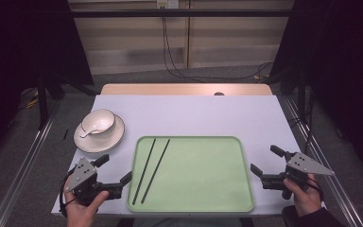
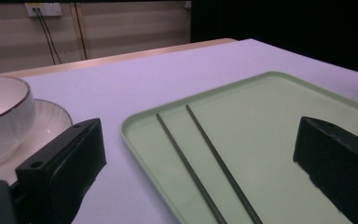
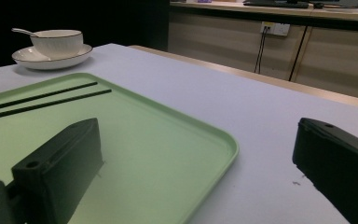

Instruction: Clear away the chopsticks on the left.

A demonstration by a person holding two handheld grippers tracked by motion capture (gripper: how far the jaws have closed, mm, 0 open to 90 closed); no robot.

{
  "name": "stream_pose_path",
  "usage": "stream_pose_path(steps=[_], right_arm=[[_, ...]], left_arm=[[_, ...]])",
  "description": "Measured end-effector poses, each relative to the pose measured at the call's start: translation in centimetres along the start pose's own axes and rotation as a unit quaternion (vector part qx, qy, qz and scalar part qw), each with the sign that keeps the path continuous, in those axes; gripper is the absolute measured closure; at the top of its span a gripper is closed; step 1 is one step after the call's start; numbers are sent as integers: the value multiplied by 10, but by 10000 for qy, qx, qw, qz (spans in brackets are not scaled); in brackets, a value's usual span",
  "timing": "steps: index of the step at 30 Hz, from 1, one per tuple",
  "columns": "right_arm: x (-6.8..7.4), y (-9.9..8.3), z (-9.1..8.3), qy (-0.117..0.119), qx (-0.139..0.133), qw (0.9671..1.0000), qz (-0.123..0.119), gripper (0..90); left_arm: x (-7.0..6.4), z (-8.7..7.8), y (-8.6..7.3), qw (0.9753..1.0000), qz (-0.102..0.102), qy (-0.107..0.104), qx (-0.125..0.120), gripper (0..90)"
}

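High view: left gripper at tray's left edge, jaws spread, nothing between them. Right gripper just off right edge, jaws spread too, empty. Two black chopsticks lying side by side in tray's left part. Bowl with spoon on plate, left of tray.

Left gripper view: chopsticks between jaws, farther off, untouched.

Right gripper view: tray corner between open jaws; chopsticks far across.

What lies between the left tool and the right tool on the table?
The green tray lies between the left tool and right tool, with two black chopsticks on its left part, per the high view.
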State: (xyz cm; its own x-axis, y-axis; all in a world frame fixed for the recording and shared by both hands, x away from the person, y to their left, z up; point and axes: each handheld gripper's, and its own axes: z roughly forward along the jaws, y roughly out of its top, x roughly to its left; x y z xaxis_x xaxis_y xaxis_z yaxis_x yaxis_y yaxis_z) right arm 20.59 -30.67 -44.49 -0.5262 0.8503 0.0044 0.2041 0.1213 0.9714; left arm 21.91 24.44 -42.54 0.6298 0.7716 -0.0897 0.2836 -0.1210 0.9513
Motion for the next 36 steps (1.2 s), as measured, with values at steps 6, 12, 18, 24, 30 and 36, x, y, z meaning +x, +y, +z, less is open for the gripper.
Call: stream_pose_path(steps=[6, 12, 18, 24, 30, 36], right_arm=[[0, 0, -1, -3, 8, 10000, 0, 11], [-1, 0, -1, 3, 8, 10000, 17, 11], [-1, 0, -1, -14, -46, 10000, 35, 11], [-2, 1, -2, -61, -66, 10000, 32, 8], [-2, 1, -3, -150, -83, 9998, 51, 7], [-6, -1, -3, -310, -58, 9994, 166, 9]], left_arm=[[8, -19, -8, 9997, -104, 169, -145, 19], [18, -33, -20, 9984, -312, 312, -365, 18], [30, -44, -26, 9978, -473, 376, -274, 18], [33, -53, -30, 9967, -524, 482, -386, 17], [30, -54, -28, 9974, -393, 444, -414, 18], [33, -49, -27, 9985, -325, 300, -315, 18]])
